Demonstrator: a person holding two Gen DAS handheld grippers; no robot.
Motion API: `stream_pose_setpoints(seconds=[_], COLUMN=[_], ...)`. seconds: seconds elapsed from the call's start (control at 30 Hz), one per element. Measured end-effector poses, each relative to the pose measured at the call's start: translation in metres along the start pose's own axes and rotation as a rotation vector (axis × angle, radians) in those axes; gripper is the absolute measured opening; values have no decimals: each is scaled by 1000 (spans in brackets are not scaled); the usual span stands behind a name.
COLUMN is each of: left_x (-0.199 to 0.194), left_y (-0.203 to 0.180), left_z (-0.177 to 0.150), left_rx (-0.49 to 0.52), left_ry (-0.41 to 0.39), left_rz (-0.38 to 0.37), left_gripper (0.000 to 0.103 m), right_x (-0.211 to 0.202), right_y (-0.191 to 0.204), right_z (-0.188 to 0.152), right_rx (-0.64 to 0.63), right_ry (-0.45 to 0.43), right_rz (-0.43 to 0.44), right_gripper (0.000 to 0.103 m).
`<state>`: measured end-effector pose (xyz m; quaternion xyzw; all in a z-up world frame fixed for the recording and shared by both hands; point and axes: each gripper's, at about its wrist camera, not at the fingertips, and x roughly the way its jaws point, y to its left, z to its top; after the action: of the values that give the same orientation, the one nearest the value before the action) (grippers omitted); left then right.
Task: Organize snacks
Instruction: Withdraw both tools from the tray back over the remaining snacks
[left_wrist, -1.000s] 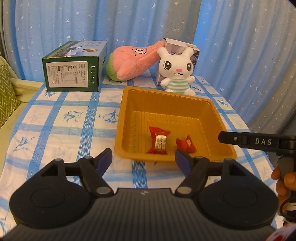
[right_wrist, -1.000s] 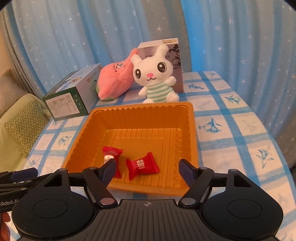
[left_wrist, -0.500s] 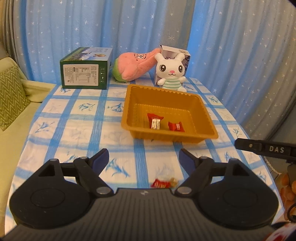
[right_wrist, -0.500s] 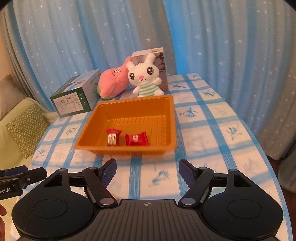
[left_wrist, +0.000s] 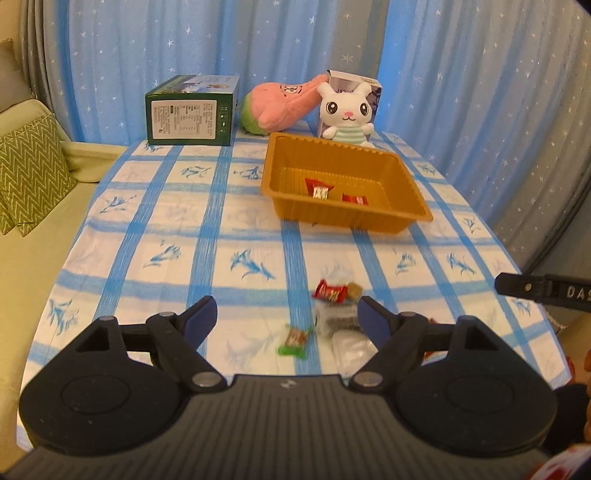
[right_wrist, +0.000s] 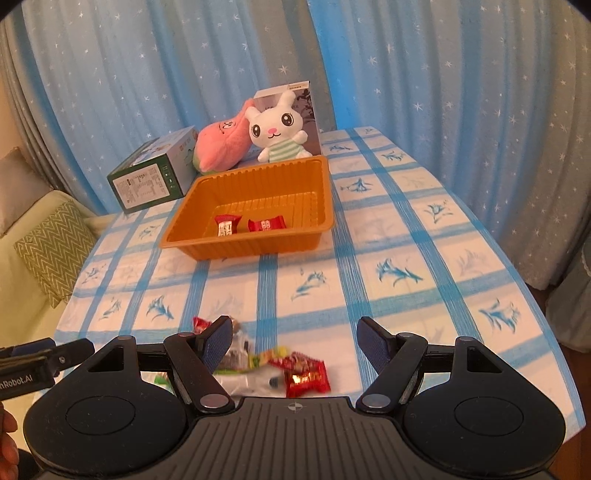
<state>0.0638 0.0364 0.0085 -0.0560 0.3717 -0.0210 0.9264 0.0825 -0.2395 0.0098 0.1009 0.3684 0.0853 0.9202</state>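
Hovering with both grippers spread wide and empty, we should drop the right gripper (right_wrist: 295, 338) squarely over one red candy (right_wrist: 308, 376) in the near pile, possibly overlapping others, then carry it to the far orange tray (right_wrist: 258, 247).

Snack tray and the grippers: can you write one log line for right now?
left gripper: open, empty | right gripper: open, empty | orange tray: two red candies inside | loose snacks: on tablecloth near grippers, not yet picked
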Motion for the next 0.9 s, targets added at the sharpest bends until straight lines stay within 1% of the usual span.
stream_pose_setpoints(seconds=[0.17, 0.43, 0.6, 0.67, 0.9], left_x=[-5, 0, 13, 18, 43], left_y=[1, 1, 0, 0, -3], left_z=[-19, -47, -50, -49, -44], left_rx=[38, 86, 85, 89, 102], left_ry=[10, 55, 74, 81, 102], left_rz=[14, -9, -12, -11, -10], left_gripper=[81, 81, 78, 75, 73], right_x=[-8, -10, -3, 2, 25], right_y=[-3, -5, -6, -8, -14], right_z=[-17, -38, -47, -49, -54], right_rx=[10, 2, -6, -8, 0], right_ry=[6, 14, 29, 36, 71], right_rz=[2, -15, -29, -36, -50], right_gripper=[74, 74, 74, 74, 74])
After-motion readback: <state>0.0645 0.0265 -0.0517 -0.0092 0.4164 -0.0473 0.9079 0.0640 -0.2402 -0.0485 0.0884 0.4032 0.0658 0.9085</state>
